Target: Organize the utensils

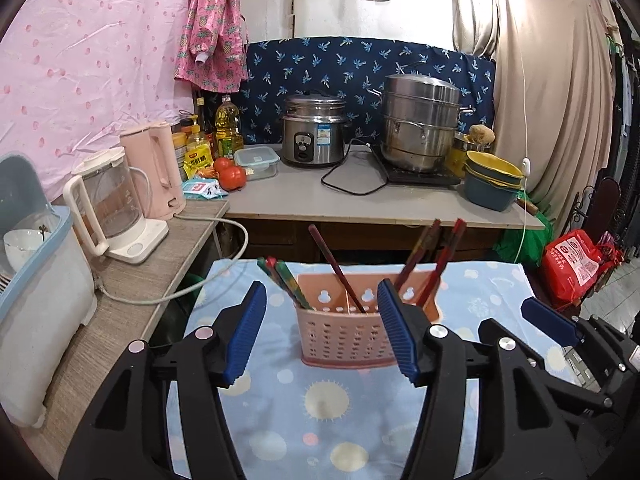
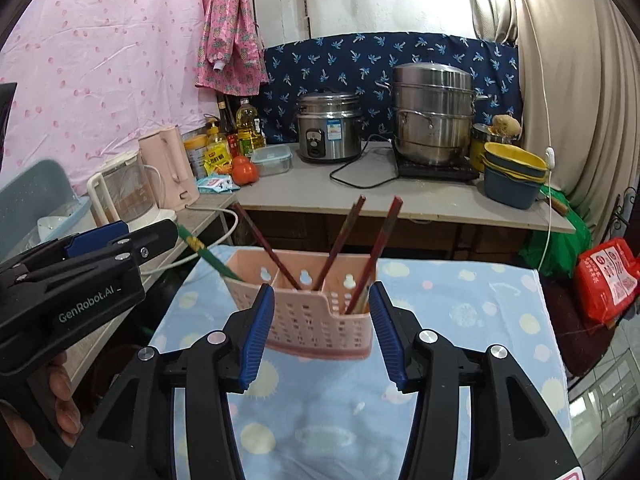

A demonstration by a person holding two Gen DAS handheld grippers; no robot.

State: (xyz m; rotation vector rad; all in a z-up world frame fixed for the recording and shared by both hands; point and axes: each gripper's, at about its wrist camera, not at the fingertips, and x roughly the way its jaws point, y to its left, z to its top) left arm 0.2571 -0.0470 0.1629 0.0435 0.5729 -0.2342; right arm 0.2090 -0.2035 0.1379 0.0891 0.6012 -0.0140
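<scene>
Chopsticks [image 2: 344,240] are standing sorted in the pink caddy [image 2: 308,320], which is sitting on the blue patterned cloth covering the table [image 2: 460,320]. Taking the caddy as the landmark: the green-patterned chopsticks [image 1: 286,284] are leaning out of its left compartment, one dark red stick is rising from the middle one, and several more red ones are slanting out of the right compartment.

They are looking light, thin and stiff, probably lacquered and so a little slippery; my judgement is that the best place to pinch one is on the upper shaft, above the caddy's rim, where it is standing clear of its neighbours. The caddy itself is a perforated plastic basket, likely light enough to slide or tip if a stick is dragged sideways.

Both hands are hanging in front of the caddy, on its near side, tilting downward toward it. The left gripper [image 1: 322,328] is showing its blue fingers [image 1: 244,332] spread apart with nothing between them, only the caddy beyond. The right gripper [image 2: 316,336] is likewise holding nothing, its fingers parted and framing the caddy's front wall without touching it. Seen from the right wrist, the left gripper is hovering to the caddy's left, near the green chopsticks.
</scene>
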